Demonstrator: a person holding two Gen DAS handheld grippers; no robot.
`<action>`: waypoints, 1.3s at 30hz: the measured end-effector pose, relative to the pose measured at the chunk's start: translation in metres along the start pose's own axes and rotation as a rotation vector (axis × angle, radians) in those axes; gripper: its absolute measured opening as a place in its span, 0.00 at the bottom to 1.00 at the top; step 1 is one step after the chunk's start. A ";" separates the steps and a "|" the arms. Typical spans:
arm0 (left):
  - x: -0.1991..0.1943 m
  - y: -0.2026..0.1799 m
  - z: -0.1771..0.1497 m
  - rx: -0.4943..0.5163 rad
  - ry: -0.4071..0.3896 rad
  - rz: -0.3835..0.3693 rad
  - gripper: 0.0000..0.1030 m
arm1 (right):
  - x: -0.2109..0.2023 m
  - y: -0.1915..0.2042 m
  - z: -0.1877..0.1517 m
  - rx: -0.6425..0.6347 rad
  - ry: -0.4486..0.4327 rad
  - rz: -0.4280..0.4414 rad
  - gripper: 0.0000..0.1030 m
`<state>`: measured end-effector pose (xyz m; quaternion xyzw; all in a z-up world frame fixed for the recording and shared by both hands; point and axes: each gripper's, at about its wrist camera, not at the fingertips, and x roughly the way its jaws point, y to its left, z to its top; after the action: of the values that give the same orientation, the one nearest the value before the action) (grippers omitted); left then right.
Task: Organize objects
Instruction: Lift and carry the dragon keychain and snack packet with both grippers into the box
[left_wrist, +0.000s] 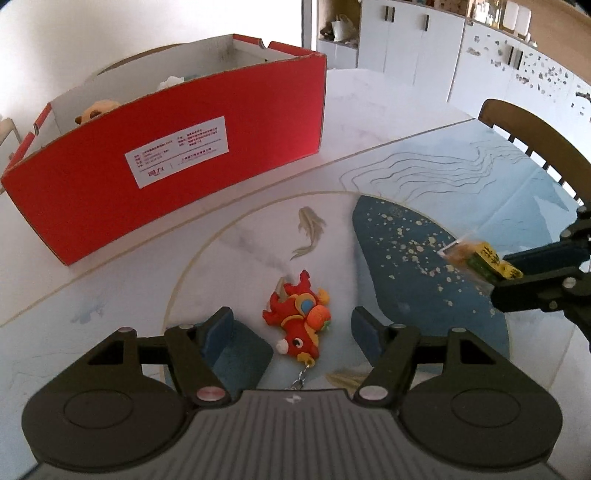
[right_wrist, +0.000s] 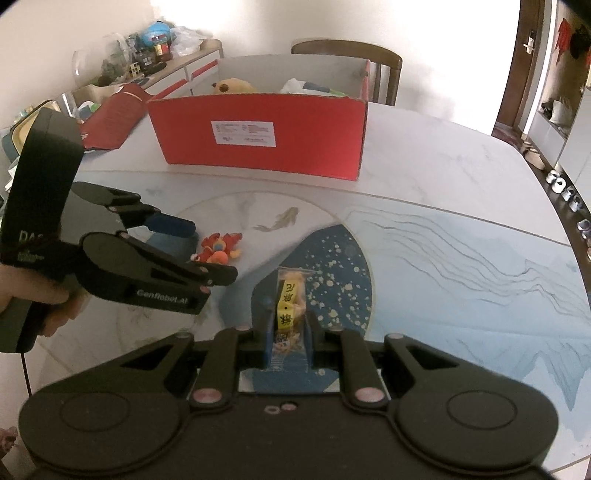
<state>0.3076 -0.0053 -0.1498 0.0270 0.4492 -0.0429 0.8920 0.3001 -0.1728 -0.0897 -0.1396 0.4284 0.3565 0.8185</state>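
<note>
Left gripper (left_wrist: 291, 325) stood with jaws apart, blue pads clear on either side of small red dragon keychain toy (left_wrist: 297, 323) lying on pale marble-patterned table (left_wrist: 388, 110); nothing held. Right gripper (right_wrist: 290, 332), off to its right, clamped tight on clear snack packet with yellow label (right_wrist: 290, 306), raised above dark blue speckled patch (right_wrist: 343, 269) of tabletop. Farther ahead of both sat open red cardboard box (left_wrist: 166, 170) with white label, holding tan plush toy (right_wrist: 232, 85) and white items (right_wrist: 295, 85). Beyond box, brown wooden chair (right_wrist: 347, 51).
</note>
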 end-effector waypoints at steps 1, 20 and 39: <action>0.001 0.001 0.000 -0.004 0.004 -0.006 0.62 | 0.000 0.000 -0.001 0.001 0.001 0.001 0.15; -0.010 0.005 -0.004 -0.057 -0.004 -0.030 0.37 | -0.004 -0.001 0.011 -0.001 -0.016 0.009 0.15; -0.080 0.045 0.006 -0.214 -0.095 -0.103 0.37 | -0.024 -0.006 0.069 -0.039 -0.088 0.047 0.15</action>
<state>0.2693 0.0432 -0.0812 -0.0934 0.4090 -0.0420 0.9068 0.3364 -0.1514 -0.0299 -0.1299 0.3881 0.3897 0.8250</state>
